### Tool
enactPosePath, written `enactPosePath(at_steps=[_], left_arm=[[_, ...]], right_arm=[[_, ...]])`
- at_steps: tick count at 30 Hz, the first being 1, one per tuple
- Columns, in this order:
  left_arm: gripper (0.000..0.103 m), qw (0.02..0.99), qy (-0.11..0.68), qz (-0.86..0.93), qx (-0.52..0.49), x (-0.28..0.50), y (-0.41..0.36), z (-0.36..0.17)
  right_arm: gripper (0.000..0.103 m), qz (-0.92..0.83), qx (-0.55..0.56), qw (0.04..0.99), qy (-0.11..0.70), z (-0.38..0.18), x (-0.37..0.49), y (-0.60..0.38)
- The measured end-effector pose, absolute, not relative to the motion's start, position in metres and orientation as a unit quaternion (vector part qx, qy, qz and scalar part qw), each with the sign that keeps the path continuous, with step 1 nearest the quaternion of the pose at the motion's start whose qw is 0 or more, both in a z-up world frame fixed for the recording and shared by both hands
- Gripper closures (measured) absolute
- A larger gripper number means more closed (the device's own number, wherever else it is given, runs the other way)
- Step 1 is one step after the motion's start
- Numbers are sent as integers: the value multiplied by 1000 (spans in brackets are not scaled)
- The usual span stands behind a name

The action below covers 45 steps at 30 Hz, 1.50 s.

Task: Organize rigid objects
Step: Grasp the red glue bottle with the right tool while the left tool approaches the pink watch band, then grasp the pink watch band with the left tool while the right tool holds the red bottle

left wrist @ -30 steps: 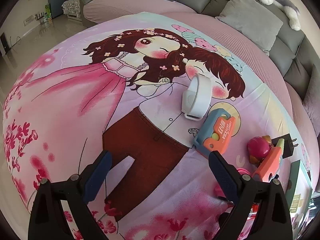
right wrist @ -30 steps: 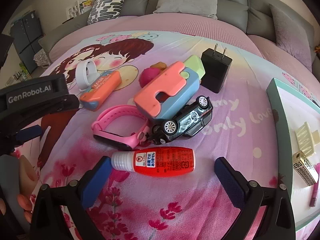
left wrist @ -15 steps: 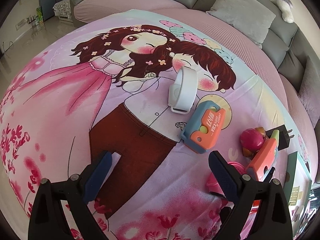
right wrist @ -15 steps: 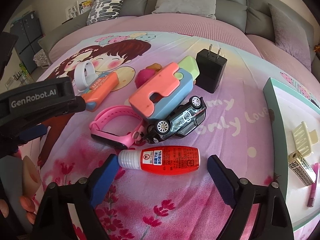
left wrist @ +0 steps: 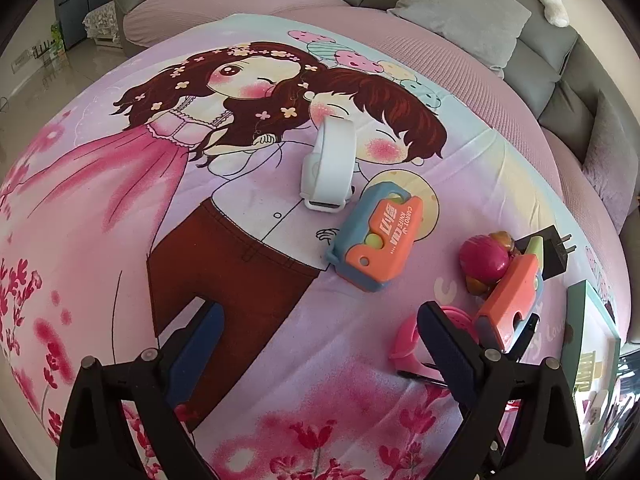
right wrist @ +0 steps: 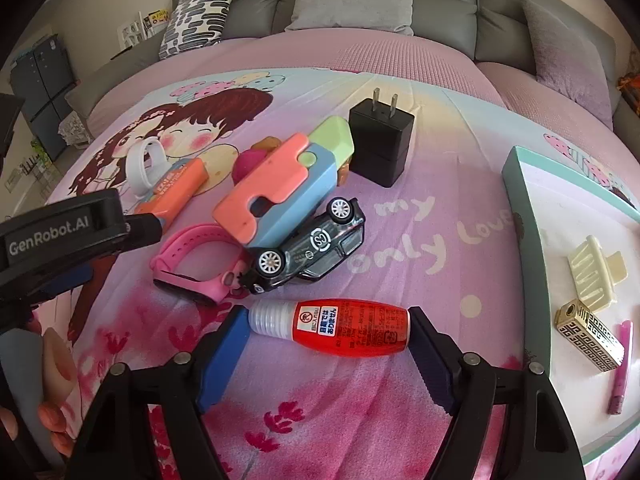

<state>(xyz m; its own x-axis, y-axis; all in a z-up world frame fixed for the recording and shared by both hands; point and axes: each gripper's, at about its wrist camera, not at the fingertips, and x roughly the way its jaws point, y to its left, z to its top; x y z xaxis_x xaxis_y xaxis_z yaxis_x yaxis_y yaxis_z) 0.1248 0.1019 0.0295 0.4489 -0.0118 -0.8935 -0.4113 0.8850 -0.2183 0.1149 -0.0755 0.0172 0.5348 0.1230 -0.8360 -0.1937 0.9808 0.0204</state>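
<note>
Two grippers we log over a cartoon-printed bedsheet (right wrist: 400,92). Our right gripper (right wrist: 326,334) brackets a red bottle (right wrist: 340,330) lying on its side on the sheet, white cap toward the left pad; its jaws are closing, the bottle between them, both pads at the bottle's ends or nearly so (we cannot tell whether they press yet). Our left gripper (left wrist: 320,344) hangs released over bare sheet, nothing between its pads. Just behind the bottle we list: a black toy car (right wrist: 308,246) on its side, a pink watch (right wrist: 188,264) touching the car's nose, and a large orange-and-blue toy (right wrist: 280,196) leaning on the car. Beyond that, a black charger (right wrist: 380,144) with prongs pointing away, a smaller orange-and-blue toy (left wrist: 376,236), a white wristband (left wrist: 330,168) just beside it, and a pink ball toy (left wrist: 484,262). To the right, a teal-rimmed tray (right wrist: 516,200) holds a cream hair clip (right wrist: 594,272), a gold-patterned lighter (right wrist: 590,334) and a pink pen (right wrist: 620,366).
</note>
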Motion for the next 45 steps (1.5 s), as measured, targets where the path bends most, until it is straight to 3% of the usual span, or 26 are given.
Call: enactPosePath(at_steps=[18,45], left_arm=[[6,827,537,41,-163,129,66,30],[6,828,552,23,-97,145,25,13]], right_arm=[[22,62,-12,895,442,45,111,-109],[22,48,-23,885,462,39,111,-119]])
